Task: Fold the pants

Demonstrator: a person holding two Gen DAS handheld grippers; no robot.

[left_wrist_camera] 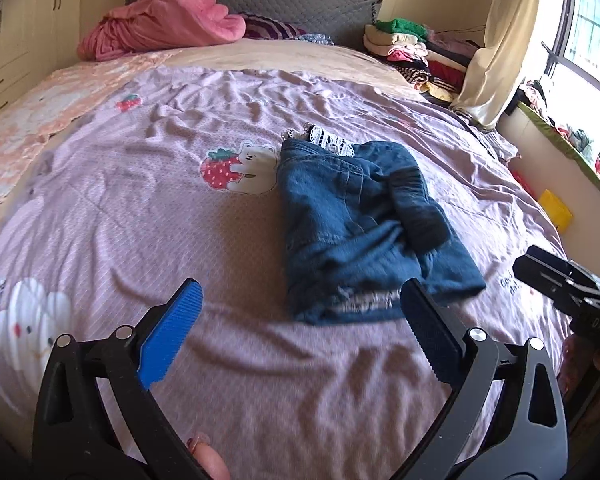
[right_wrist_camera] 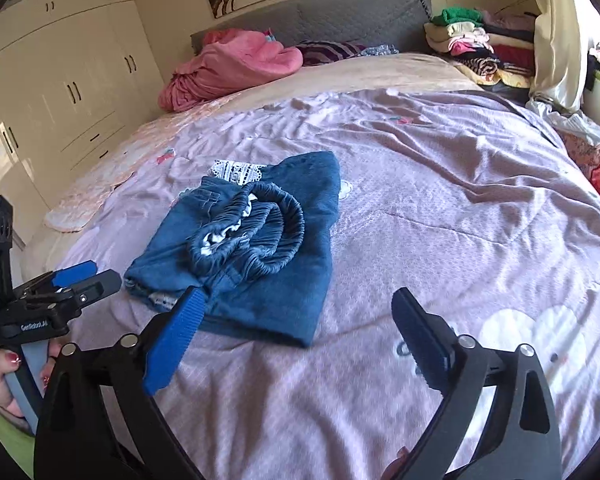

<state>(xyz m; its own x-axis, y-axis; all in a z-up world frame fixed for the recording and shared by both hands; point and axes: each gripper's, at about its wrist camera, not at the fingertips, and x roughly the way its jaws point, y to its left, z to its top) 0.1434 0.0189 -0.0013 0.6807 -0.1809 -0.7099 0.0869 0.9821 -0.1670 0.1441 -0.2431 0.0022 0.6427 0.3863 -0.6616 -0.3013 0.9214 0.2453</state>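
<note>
I have both tools spread wide with nothing between the jaws: the left tool hangs over the purple bedspread just short of the near hem, and the right tool hangs over the near edge of the bundle.

The pants, dark blue denim, lie on the bed near its middle, already doubled into a compact packet. From the right wrist view the elastic waistband sits bunched on top in a loose ring, and a strip of white lace peeks out at the far end.

I judge the fold itself to be done and the release step in hand: neither tool touches the cloth. What is left, if anything, is tidying. The waistband ring stands proud and the near hem looks ragged, so a next move would call for a light pinch on that ring to flatten it without dragging the layers beneath apart.

I see no basket or bin here; only a stack of folded clothes by the headboard.
</note>
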